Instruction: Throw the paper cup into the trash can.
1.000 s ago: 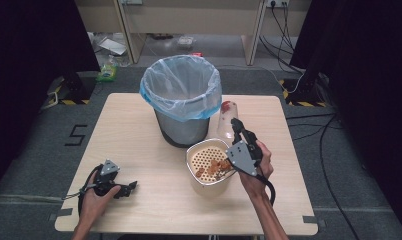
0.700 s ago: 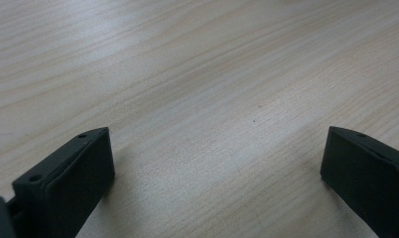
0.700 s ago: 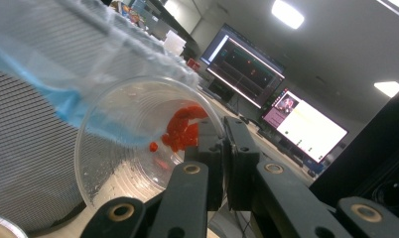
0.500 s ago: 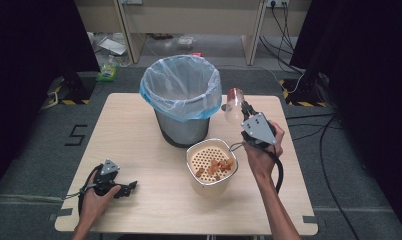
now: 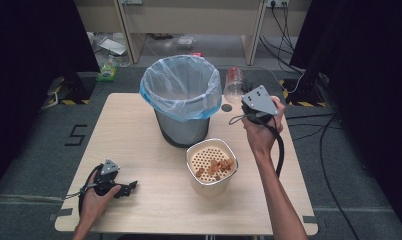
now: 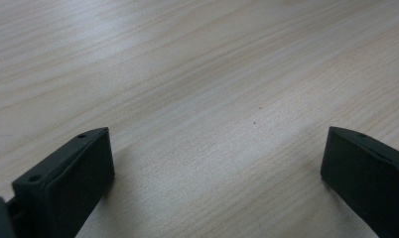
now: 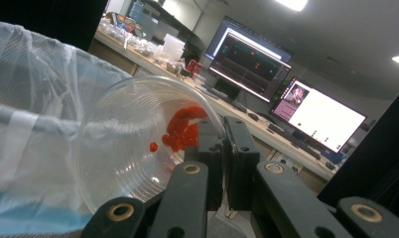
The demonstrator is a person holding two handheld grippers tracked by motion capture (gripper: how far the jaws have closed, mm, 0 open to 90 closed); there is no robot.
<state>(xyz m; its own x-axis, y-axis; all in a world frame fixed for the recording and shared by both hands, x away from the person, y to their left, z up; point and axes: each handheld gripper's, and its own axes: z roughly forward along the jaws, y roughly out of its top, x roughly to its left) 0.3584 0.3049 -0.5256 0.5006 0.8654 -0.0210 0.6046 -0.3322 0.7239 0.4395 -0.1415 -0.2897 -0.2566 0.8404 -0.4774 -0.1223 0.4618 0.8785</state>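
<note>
From above, my right gripper (image 5: 241,102) lifts a clear plastic cup (image 5: 234,85) beside the lined bin (image 5: 181,95); my left gripper (image 5: 126,187) rests on the table (image 5: 139,130). Left gripper view: jaws spread over bare wood. Right gripper view: jaws pinch the cup's (image 7: 138,144) rim, red bits inside.

Light wood counter (image 5: 139,130), grain runs across it in the left gripper view. White strainer bowl (image 5: 212,165) with perforated insert near the counter's middle, orange-brown chunks (image 5: 218,166) piled on its right side. Small dark round hole (image 5: 226,107) in the counter behind it. Grey floor around, "5" mark (image 5: 75,135) at left, green packet (image 5: 107,75) and clutter farther back, cables (image 5: 334,140) at right. Right gripper view: two lit monitors (image 7: 287,84) on a far desk, ceiling lights (image 7: 294,4).
</note>
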